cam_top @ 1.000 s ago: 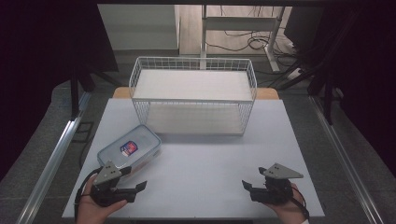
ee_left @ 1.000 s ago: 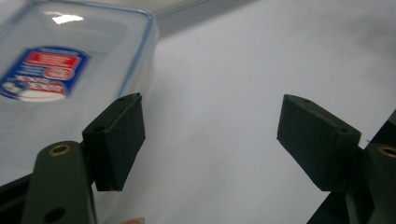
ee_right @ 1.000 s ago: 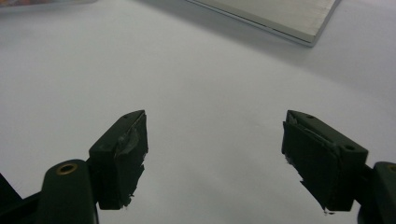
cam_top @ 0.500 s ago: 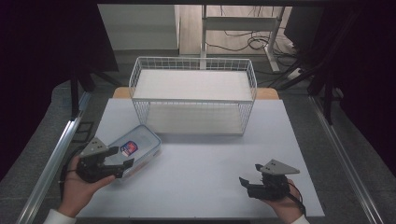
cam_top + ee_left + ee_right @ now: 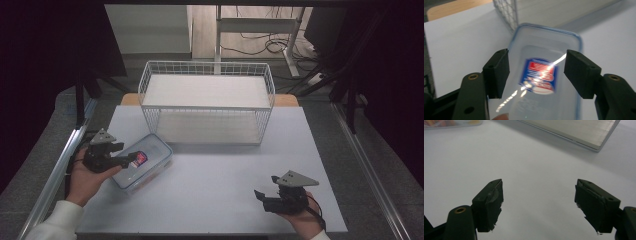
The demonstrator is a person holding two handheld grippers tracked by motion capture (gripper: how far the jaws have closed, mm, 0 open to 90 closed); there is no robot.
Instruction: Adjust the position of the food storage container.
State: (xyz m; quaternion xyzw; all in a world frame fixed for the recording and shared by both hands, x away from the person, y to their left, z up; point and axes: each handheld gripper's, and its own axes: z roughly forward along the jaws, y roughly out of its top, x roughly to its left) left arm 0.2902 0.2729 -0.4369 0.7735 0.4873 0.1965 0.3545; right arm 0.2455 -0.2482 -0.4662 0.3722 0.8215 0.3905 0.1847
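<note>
Clear plastic box (image 5: 142, 162) lies at the worktop's (image 5: 215, 200) left side. The left gripper (image 5: 536, 72) has just been closing, its spread jaws astride the box, not pressing. The right gripper (image 5: 265, 198) waits, jaws spread and empty. I think the smooth lid may slip from a shallow grip.

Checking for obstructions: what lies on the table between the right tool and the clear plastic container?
Nothing: in the high view, bare white table runs from the right tool to the clear plastic container.

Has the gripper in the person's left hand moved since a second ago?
Yes. The left gripper has travelled from the table's near edge up towards the wire basket, and now reaches over the clear plastic box, its jaws closing in on it.
</note>
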